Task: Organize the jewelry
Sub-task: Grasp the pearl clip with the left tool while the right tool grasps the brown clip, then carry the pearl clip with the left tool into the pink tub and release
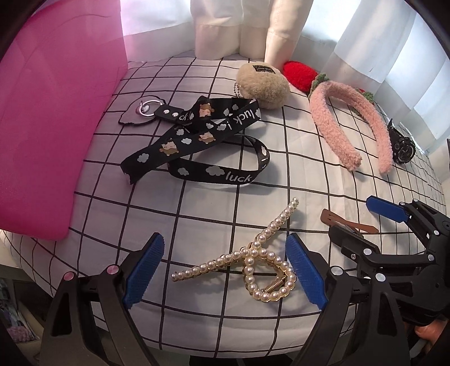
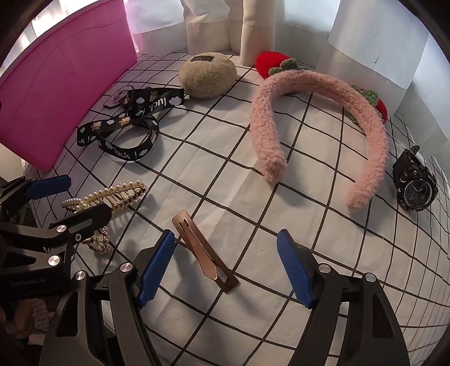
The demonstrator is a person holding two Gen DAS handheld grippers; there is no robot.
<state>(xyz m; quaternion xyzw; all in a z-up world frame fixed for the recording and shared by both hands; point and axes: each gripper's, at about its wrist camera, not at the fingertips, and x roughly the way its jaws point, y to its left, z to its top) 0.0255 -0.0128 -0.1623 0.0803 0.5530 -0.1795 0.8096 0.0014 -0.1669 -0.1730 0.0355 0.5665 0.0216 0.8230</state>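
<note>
A pearl hair claw [image 1: 247,260] lies on the checked cloth [image 1: 197,214] between the open fingers of my left gripper [image 1: 225,267]. A brown snap hair clip [image 2: 204,250] lies between the open fingers of my right gripper [image 2: 225,264]. The right gripper also shows in the left wrist view [image 1: 362,222], over the brown clip [image 1: 348,222]. The left gripper [image 2: 70,197] shows in the right wrist view, around the pearl claw [image 2: 112,194]. Neither gripper touches anything that I can see.
A pink bin [image 1: 56,118] stands at the left. A black lanyard [image 1: 202,140], a beige plush pouch [image 1: 263,84], a pink fuzzy headband [image 2: 317,124], a red knitted strawberry piece [image 2: 270,63] and a black watch [image 2: 416,183] lie on the cloth. White curtains [image 2: 253,25] hang behind.
</note>
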